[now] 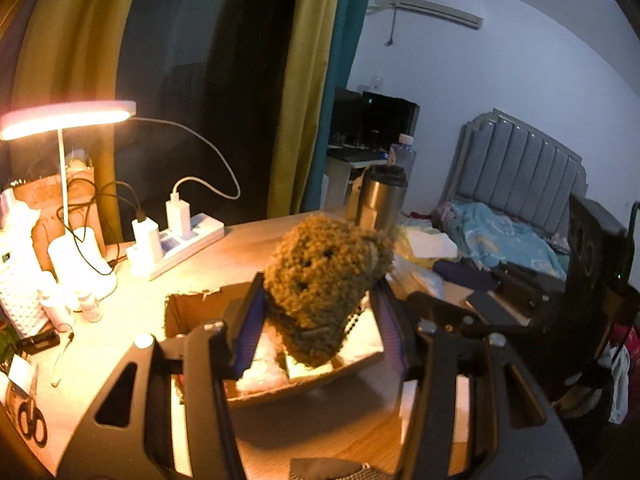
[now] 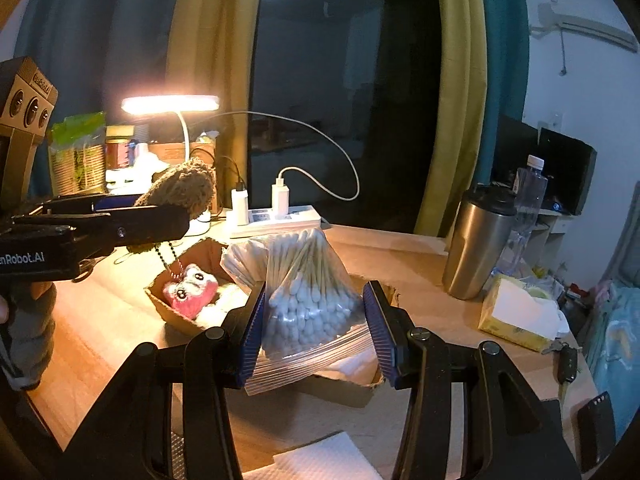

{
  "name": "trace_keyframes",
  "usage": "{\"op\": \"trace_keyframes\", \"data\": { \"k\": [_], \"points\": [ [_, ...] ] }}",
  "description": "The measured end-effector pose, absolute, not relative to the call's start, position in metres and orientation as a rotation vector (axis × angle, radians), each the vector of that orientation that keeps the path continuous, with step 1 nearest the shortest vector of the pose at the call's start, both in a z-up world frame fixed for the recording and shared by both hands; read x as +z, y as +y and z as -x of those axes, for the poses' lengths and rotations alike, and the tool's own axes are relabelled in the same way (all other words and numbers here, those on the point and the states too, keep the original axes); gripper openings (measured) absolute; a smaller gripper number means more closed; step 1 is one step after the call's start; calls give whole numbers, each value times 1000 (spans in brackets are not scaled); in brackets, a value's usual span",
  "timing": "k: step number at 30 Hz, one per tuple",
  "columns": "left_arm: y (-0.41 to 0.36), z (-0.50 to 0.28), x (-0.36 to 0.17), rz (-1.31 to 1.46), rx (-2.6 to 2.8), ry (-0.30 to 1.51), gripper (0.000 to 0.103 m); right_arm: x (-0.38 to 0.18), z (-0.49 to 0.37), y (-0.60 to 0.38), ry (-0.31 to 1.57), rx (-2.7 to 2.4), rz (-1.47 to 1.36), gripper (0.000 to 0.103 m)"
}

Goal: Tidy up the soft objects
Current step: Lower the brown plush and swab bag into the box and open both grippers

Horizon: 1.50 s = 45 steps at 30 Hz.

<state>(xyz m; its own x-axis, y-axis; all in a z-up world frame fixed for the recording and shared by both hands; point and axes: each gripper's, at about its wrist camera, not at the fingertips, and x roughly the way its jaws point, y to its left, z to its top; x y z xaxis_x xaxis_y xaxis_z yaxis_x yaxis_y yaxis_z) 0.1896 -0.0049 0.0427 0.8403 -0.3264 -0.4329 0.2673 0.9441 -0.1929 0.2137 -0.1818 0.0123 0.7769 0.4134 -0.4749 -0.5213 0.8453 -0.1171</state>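
My left gripper (image 1: 316,312) is shut on a brown crocheted plush toy (image 1: 324,276) with a bead chain, held above the open cardboard box (image 1: 192,308). The right wrist view shows the same toy (image 2: 182,186) in the left gripper (image 2: 176,210) over the box (image 2: 204,250). My right gripper (image 2: 314,322) is shut on a clear zip bag of cotton swabs (image 2: 308,300), held over the box's near right part. A pink plush toy (image 2: 192,290) lies in the box on white cotton.
A lit desk lamp (image 2: 170,104), a power strip with chargers (image 2: 272,218), a steel tumbler (image 2: 478,240), a water bottle (image 2: 528,196), a tissue box (image 2: 516,314) and keys (image 2: 566,362) stand on the wooden desk. Scissors (image 1: 32,424) and small bottles (image 1: 90,306) lie at the left.
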Motion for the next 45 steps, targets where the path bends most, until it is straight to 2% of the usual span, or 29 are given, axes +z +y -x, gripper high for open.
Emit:
{"op": "trace_keyframes", "data": {
  "k": [9,17,19,22,23,24,25,45],
  "points": [
    [-10,-225,21,146,-287,548,52,6,-238,-183,472,472,245,51],
    [-14,-253,-9,123,-238,643,57,-19,-266,-183,560,450,241,51],
    [-17,-260,-18,105,-227,682,66,-29,-274,-184,590,435,235,51],
    [-19,-261,-23,87,-218,707,73,-36,-276,-186,617,442,223,55],
    [-19,-259,-23,84,-220,701,76,-36,-275,-186,617,444,223,61],
    [-20,-258,-23,80,-221,698,83,-35,-273,-186,612,442,226,65],
    [-19,-258,-22,79,-222,698,86,-34,-272,-186,606,439,228,66],
    [-2,-208,3,96,-226,605,88,-16,-234,-186,553,459,221,67]
  ]
}}
